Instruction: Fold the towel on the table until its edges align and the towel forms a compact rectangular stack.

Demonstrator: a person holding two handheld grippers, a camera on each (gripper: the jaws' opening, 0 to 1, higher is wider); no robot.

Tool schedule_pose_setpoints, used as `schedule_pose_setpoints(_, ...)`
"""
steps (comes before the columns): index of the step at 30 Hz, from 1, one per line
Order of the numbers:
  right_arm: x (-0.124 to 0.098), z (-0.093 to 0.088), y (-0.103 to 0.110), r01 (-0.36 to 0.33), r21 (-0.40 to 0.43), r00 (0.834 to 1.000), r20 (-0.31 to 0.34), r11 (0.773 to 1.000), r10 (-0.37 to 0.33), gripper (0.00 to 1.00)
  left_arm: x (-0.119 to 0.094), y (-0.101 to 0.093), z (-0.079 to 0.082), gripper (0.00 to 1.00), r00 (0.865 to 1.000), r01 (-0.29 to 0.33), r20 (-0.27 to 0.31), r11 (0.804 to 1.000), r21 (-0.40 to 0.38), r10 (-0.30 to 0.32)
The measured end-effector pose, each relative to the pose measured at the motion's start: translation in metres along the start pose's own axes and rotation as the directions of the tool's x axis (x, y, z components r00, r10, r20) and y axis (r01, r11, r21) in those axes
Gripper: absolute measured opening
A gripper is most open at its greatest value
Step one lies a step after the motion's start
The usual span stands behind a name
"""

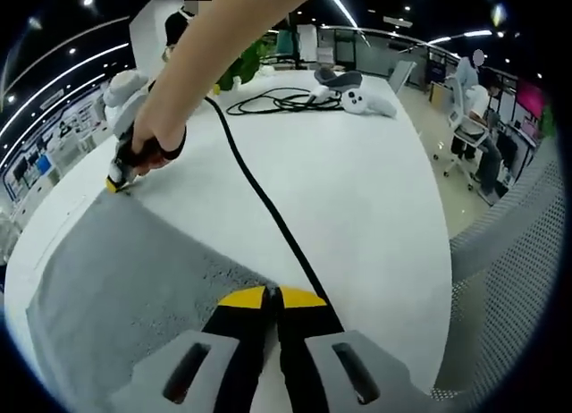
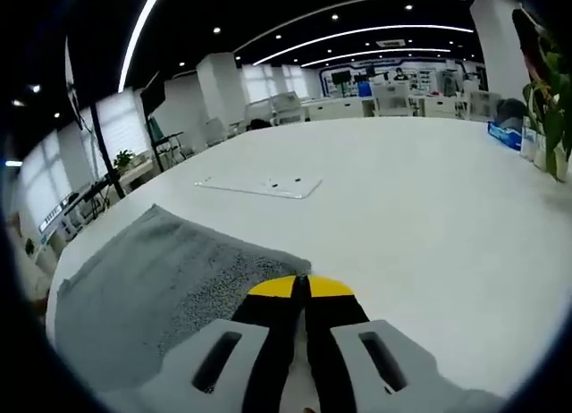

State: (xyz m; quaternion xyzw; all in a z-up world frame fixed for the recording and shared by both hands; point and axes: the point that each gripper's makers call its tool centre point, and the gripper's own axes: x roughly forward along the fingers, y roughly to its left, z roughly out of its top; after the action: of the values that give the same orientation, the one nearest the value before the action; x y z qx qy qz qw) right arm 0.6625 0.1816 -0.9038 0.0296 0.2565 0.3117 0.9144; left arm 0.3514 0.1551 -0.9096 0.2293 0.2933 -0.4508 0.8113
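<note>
With the grey towel (image 1: pixel 125 288) spread flat on the white table (image 1: pixel 357 189), the left gripper (image 1: pixel 272 297) and right gripper (image 2: pixel 300 287) each seem closed on a near towel corner, ready to carry that edge across.

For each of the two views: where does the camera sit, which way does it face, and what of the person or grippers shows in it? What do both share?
Left gripper view: rides the left gripper, jaws shut on the grey towel; faces across the white table; the person's hand with the right gripper at another corner.
Right gripper view: rides the right gripper, jaws shut at a towel corner; faces the table.
Shared: towel, table.
</note>
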Motion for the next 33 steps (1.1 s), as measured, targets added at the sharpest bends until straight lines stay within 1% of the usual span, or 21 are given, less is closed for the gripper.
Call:
schedule_pose_setpoints(6, 0.0, 0.001, -0.001, -0.009, 0.007, 1.0, -0.005, 1.0, 0.009, 0.01, 0.0, -0.002, 0.0, 0.03, 1.0, -0.003, 0.004, 0.998, 0.059, 0.003)
schedule_pose_setpoints(8, 0.0, 0.001, -0.002, -0.006, 0.068, 1.0, -0.005, 0.998, 0.007, 0.01, 0.0, -0.001, 0.001, 0.03, 1.0, 0.0, 0.0, 0.998, 0.057, 0.0)
schedule_pose_setpoints(10, -0.001, 0.002, -0.003, -0.009, 0.089, 1.0, -0.013, 0.996, 0.01, 0.01, -0.001, 0.0, 0.001, 0.03, 1.0, -0.003, 0.003, 0.999, 0.037, 0.003)
schedule_pose_setpoints(12, -0.001, 0.002, -0.003, -0.006, 0.088, 1.0, -0.017, 0.996, 0.008, 0.01, -0.001, 0.002, 0.001, 0.03, 1.0, -0.007, 0.004, 1.0, 0.028, 0.007)
schedule_pose_setpoints(15, -0.003, 0.005, -0.003, -0.001, 0.126, 1.0, -0.025, 0.992, 0.004, 0.0, -0.005, 0.006, 0.002, 0.03, 1.0, -0.025, 0.004, 0.998, 0.054, 0.025)
schedule_pose_setpoints(23, -0.007, 0.017, 0.003, -0.005, 0.124, 1.0, -0.014, 0.992, 0.007, 0.0, -0.019, 0.012, 0.009, 0.03, 0.998, -0.048, 0.043, 0.999, 0.016, 0.047)
schedule_pose_setpoints(27, -0.012, 0.023, 0.007, -0.003, 0.125, 1.0, -0.013, 0.992, 0.004, 0.0, -0.024, 0.013, 0.01, 0.03, 0.997, -0.052, 0.054, 0.999, 0.001, 0.052)
schedule_pose_setpoints(33, -0.017, 0.034, 0.015, 0.002, 0.105, 1.0, -0.012, 0.994, 0.0, 0.0, -0.034, 0.019, 0.012, 0.03, 0.995, -0.07, 0.072, 0.998, 0.003, 0.069)
